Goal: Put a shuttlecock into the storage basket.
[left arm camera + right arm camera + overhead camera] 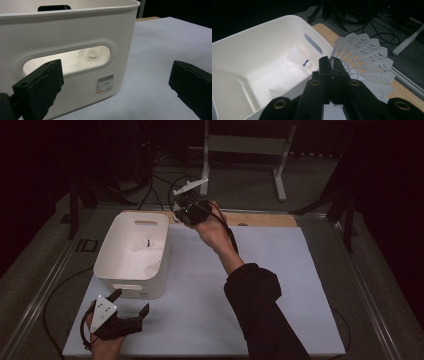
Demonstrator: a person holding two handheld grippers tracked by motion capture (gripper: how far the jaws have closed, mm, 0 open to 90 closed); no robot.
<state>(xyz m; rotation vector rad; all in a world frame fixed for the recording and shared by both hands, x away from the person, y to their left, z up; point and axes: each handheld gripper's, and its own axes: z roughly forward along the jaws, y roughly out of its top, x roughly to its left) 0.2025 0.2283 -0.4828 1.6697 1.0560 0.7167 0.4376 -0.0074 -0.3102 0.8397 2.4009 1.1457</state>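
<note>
Shuttlecock (364,57) sits clamped by the skirt in my right gripper (331,61), its white plastic vanes fanning out to the right of the jaws in the right gripper view. Those jaws stand pressed together on the edge of the skirt. In the high view I see the same gripper (192,210) held up at the upper centre of the frame, just past the far right corner of the white bin (107,257).

Inside that bin I already count a feathered shuttlecock (299,59) with a blue band lying on the floor near the middle, and another pale one (275,93) lower left in the right gripper view, though that one is too washed out for me to read well. Through the handle slot in the left gripper view I also see a shuttlecock (91,55) resting on the bin floor.

My left gripper (131,304) hangs at the lower left of the high view, jaws wide apart with nothing between them, just beside the near wall of the bin.

I judge the step in hand as the carry: the piece is picked and not yet over the opening. Next I need to bring my right hand left across the rim until the skirt is well inside the bin's outline, then part the jaws and let it fall.
</note>
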